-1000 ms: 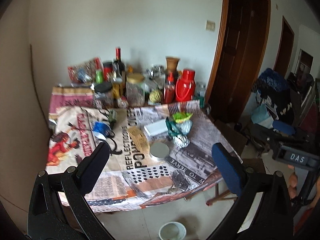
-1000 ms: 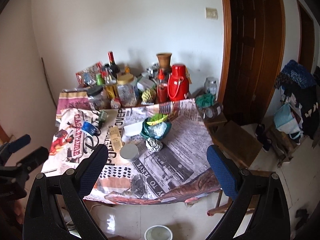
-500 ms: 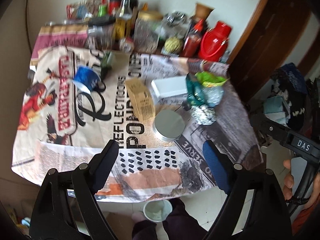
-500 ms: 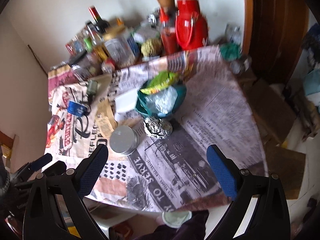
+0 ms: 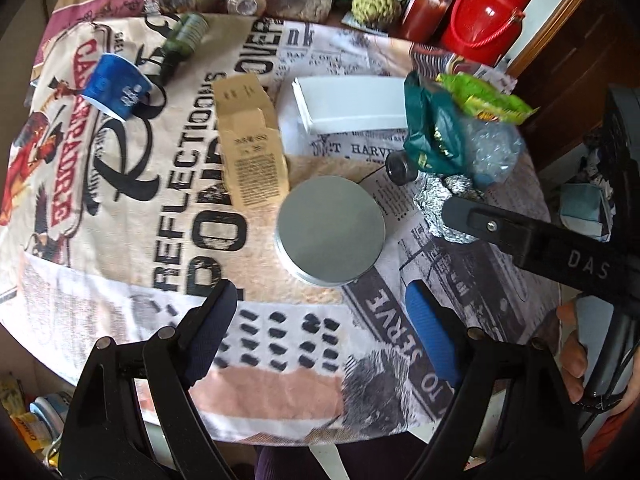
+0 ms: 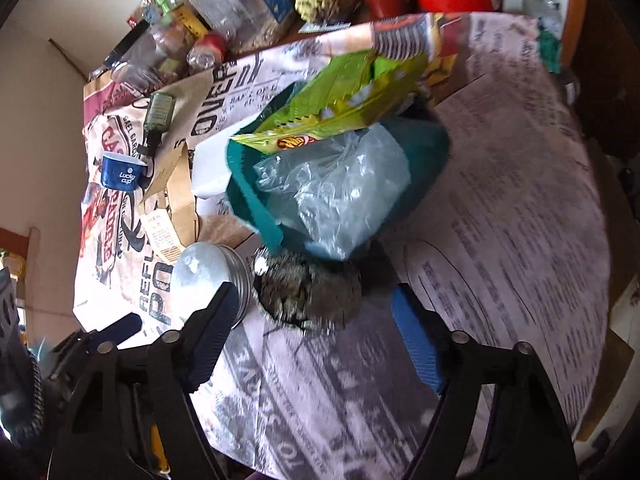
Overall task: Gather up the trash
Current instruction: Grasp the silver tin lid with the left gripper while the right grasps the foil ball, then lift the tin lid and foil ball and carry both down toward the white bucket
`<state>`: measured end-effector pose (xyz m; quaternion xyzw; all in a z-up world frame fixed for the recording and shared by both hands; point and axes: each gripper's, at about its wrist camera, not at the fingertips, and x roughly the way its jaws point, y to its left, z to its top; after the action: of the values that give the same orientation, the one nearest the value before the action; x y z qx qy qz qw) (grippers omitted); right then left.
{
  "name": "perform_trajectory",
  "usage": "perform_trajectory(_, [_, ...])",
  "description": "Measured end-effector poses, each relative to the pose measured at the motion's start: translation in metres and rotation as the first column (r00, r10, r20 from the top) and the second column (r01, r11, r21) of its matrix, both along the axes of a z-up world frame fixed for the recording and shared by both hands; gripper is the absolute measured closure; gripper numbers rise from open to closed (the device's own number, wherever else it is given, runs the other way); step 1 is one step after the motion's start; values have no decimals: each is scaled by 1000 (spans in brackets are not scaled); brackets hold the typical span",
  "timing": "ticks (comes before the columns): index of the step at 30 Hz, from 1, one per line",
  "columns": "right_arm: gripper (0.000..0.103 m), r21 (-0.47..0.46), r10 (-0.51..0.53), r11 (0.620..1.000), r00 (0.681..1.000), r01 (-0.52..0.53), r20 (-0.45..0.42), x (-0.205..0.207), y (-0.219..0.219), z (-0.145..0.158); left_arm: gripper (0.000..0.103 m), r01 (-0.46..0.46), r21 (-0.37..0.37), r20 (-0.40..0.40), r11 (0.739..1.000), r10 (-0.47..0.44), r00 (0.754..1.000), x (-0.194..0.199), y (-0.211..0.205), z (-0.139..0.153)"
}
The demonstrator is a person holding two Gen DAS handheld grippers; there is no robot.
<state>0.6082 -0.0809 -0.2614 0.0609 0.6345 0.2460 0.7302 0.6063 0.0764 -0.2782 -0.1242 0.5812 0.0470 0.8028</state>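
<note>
A crumpled foil ball [image 6: 308,292] lies on the newspaper-covered table [image 6: 500,216], just in front of my open, empty right gripper [image 6: 316,320]; it also shows in the left wrist view [image 5: 436,200]. Behind it stands a teal bag [image 6: 420,148] holding a clear plastic bag [image 6: 340,196] and a green snack wrapper [image 6: 340,100]. A round metal lid [image 5: 330,228] lies ahead of my open, empty left gripper [image 5: 320,312]. A flattened brown carton [image 5: 252,148], a blue paper cup [image 5: 114,86] and a white box [image 5: 348,102] lie farther back.
Jars, bottles, a red jug [image 5: 486,16] and a sauce bottle [image 5: 428,2] crowd the table's far edge. A small green bottle [image 5: 186,36] lies on its side at the left. The right gripper's body [image 5: 540,240] reaches over the table's right side.
Both grippers have moved forward and down over the table. The right one has closed in on the foil ball and bag; the left one on the metal lid. Both stay open.
</note>
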Motion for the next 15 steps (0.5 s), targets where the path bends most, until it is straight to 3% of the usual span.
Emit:
perform_trajectory(3, [51, 25, 35, 999, 999, -34, -40, 6, 0, -7, 16, -29, 15, -37, 999, 30, 999, 10, -4, -13])
perform_trajectory(9, [54, 31, 85, 996, 995, -83, -44, 1, -7, 0, 16, -76, -1, -42, 997, 75, 996, 27, -9, -23])
perform_trajectory(15, [54, 57, 61, 997, 997, -59, -48, -12, -23, 14, 16, -83, 21, -18, 996, 83, 996, 41, -11, -28])
